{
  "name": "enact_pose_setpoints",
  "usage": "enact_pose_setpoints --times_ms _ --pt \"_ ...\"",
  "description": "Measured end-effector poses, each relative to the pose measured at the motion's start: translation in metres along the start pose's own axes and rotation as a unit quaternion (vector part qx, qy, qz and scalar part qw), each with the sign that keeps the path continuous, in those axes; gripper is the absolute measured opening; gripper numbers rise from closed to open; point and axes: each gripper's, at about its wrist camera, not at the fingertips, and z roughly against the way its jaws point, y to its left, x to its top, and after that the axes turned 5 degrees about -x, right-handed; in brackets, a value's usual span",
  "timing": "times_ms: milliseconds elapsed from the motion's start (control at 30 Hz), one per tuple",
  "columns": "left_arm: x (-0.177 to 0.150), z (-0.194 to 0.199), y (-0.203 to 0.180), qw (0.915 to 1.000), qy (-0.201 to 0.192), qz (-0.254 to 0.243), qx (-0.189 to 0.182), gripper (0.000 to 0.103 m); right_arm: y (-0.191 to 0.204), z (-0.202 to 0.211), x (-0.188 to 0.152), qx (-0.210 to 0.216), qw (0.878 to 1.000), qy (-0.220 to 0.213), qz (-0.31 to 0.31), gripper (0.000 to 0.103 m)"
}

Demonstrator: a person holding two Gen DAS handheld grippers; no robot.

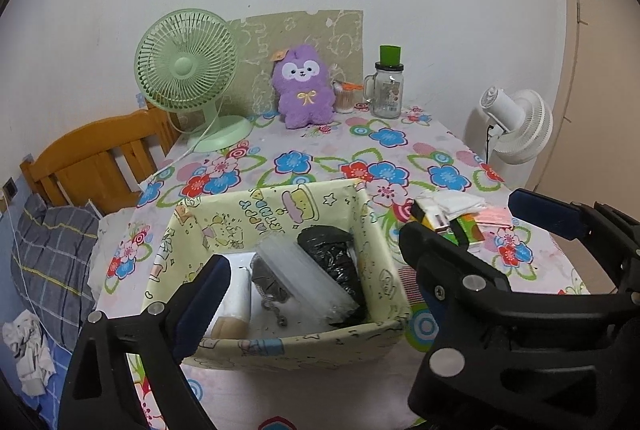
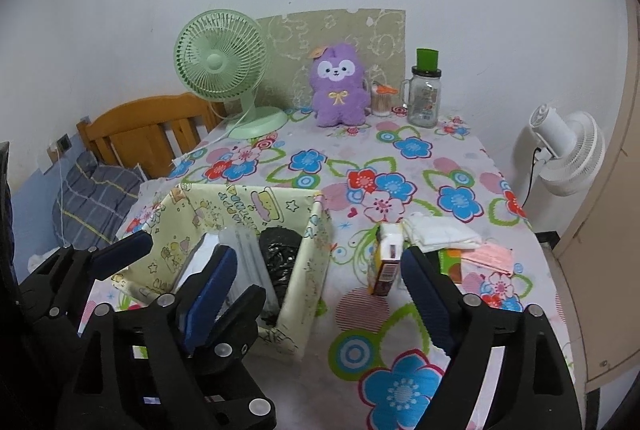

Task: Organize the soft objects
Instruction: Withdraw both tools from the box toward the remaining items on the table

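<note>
A table covered with a flowered cloth [image 1: 304, 149] is seen from both wrist cameras. A pale yellow box [image 1: 276, 344] with cartoon prints is placed near the front left corner of the table. Inside the box a black crumpled bag [image 1: 332, 258], a clear plastic pack [image 1: 300, 274] and a white roll [image 1: 238, 290] are laid side by side. The left gripper [image 1: 312, 270] is held over the box with its fingers spread wide, and nothing is pinched between them. The right gripper [image 2: 316, 270] is also spread wide and empty; a small carton [image 2: 386, 264] is seen standing on the cloth between its fingers, but it is not touched by them. Beside the carton, toward the right edge of the table, a white folded cloth [image 2: 438, 234], a green pack [image 2: 450, 264] and a pink mask [image 2: 490, 256] are lying close together. At the back edge of the table, a green fan [image 1: 188, 69] is standing at the left corner, a purple plush toy [image 1: 304, 85] is leaned in the middle, and a cotton swab cup [image 1: 345, 97] and a glass jar with a green lid [image 1: 388, 85] are placed beside it. A white fan [image 2: 568, 153] is seen beyond the right edge, and a wooden bed frame [image 1: 100, 157] beyond the left edge.
</note>
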Motion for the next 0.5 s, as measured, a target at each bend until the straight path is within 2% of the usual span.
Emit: enact_pose_setpoints --times_ms 233,500 --pt "0.002 0.007 -0.016 1.0 -0.004 -0.003 -0.001 0.096 -0.015 0.01 -0.001 -0.002 1.0 -0.01 -0.006 0.093" --pt "0.003 0.009 -0.037 0.9999 0.002 -0.011 -0.007 0.096 -0.036 0.02 -0.005 -0.002 1.0 -0.019 -0.015 0.094"
